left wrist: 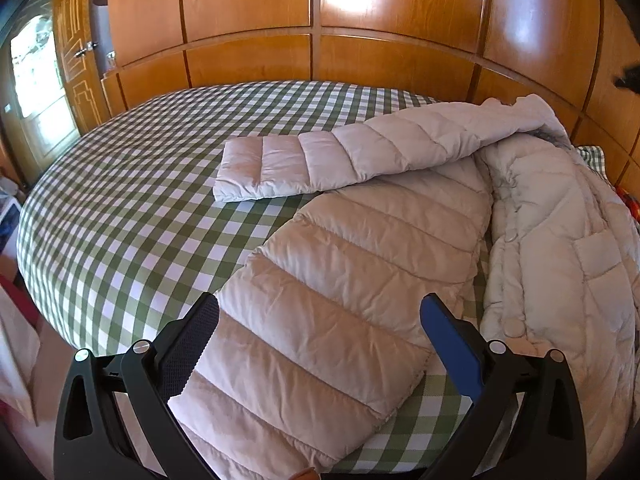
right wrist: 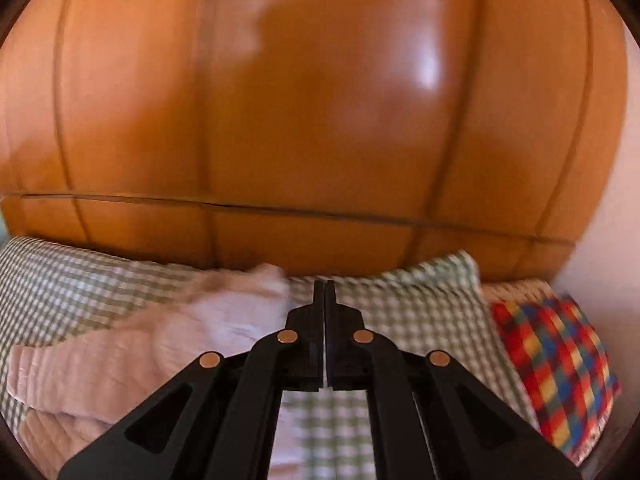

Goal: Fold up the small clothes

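1. Your left tool point(left wrist: 320, 312) was spread wide, its black finger on one side and its blue-faced finger on the other, hovering over the nearest sleeve of the puffer jacket point(left wrist: 360, 248) with nothing pinched.
2. That sleeve lay flat and diagonal between the fingers, its cuff end running out of the bottom of the left wrist view.
3. Your right tool point(right wrist: 324, 292) had its fingers pressed together with only a thin slit between them; no fabric showed in that slit.
4. The pale quilted jacket lay on the bed point(left wrist: 120, 200), which wore a green-and-white checked sheet.
5. The jacket's body was bunched toward the right side of the bed in the left wrist view, with a patch pocket and round snap buttons showing on its front.
6. The far sleeve stretched away across the sheet toward the left, its cuff resting flat on the checks well apart from the near sleeve.
7. In the blurred right wrist view the jacket point(right wrist: 140, 340) sat to the left of the closed fingers, and a checked pillow point(right wrist: 420, 300) lay just beyond them.
8. A multicoloured checked cushion point(right wrist: 556, 364) sat beside that pillow, at the right edge.
9. Behind the bed stood a glossy wooden panelled wardrobe point(left wrist: 248, 20) with light glaring off its doors.
10. At the far left of the left wrist view a carved wooden door point(left wrist: 76, 64) stood open beside a bright window.
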The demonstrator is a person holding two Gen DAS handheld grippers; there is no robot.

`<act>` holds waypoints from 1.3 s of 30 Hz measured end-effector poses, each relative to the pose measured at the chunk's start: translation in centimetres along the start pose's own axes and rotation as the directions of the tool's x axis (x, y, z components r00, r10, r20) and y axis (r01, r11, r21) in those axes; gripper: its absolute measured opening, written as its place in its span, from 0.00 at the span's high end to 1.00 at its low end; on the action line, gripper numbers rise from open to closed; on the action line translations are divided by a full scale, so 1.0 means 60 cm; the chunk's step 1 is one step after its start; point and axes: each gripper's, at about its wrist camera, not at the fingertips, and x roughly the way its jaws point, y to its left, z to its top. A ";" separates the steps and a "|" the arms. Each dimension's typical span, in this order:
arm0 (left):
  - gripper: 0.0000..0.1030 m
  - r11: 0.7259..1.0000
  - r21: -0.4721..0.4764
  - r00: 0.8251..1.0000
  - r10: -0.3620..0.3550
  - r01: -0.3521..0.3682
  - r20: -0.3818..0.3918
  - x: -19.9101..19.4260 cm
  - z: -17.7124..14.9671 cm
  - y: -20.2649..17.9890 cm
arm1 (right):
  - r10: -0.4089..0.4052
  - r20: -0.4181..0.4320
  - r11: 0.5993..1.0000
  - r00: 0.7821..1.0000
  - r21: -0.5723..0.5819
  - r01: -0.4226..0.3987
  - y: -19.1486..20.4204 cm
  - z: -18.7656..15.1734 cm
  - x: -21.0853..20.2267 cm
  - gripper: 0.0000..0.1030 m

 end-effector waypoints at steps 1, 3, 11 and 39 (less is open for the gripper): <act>0.03 1.000 -0.007 1.000 -0.001 0.001 -0.004 0.002 0.001 0.001 | -0.006 -0.007 1.000 1.000 -0.006 0.006 -0.010 -0.010 -0.001 0.57; 0.03 1.000 -0.019 1.000 -0.004 0.004 -0.007 0.005 0.003 0.000 | 0.033 -0.002 0.998 0.999 -0.050 -0.033 0.002 -0.038 -0.006 0.09; 0.03 0.999 0.001 0.999 -0.037 0.037 0.014 -0.005 -0.001 -0.003 | 0.267 -0.022 0.791 0.963 -0.565 -0.233 0.300 -0.151 -0.053 0.07; 0.09 0.998 0.053 0.998 -0.041 0.044 -0.056 0.051 -0.009 -0.011 | 0.028 -0.060 0.996 0.998 0.086 -0.023 -0.077 0.018 0.058 0.95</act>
